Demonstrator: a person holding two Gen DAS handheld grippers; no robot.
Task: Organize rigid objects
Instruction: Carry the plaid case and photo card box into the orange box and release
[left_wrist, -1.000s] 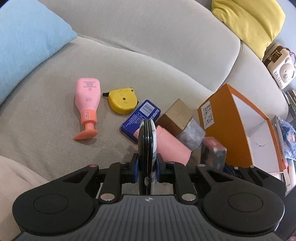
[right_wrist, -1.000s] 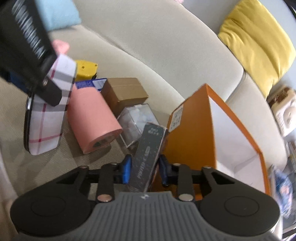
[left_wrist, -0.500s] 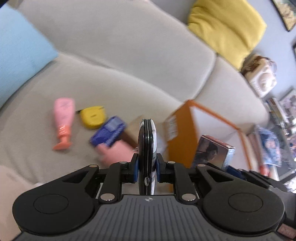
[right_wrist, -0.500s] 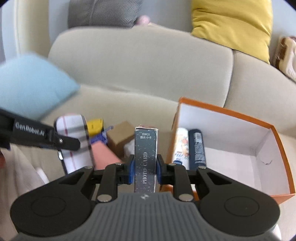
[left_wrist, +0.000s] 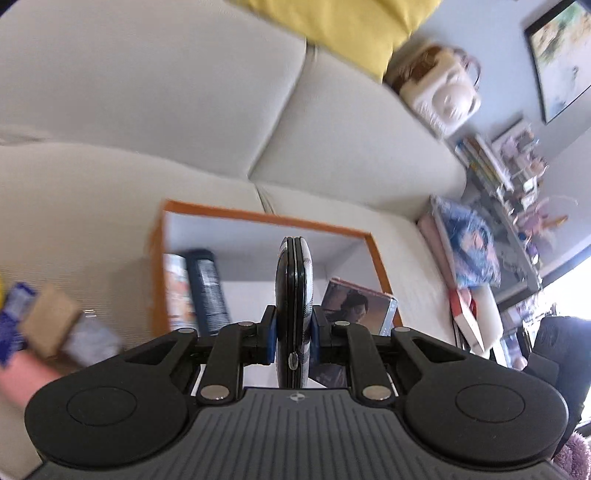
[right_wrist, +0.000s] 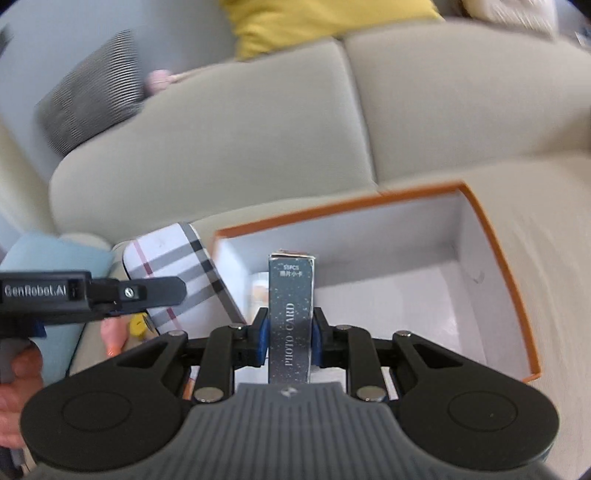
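A slim dark box carries "PHOTO CARD" in pale capitals running lengthwise along its face, with small print near its top end that starts "55PCS". The black body of the left tool carries white lettering reading "GenRobot.AI".

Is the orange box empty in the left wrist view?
No, the orange box already holds a dark blue packet standing against its left wall.
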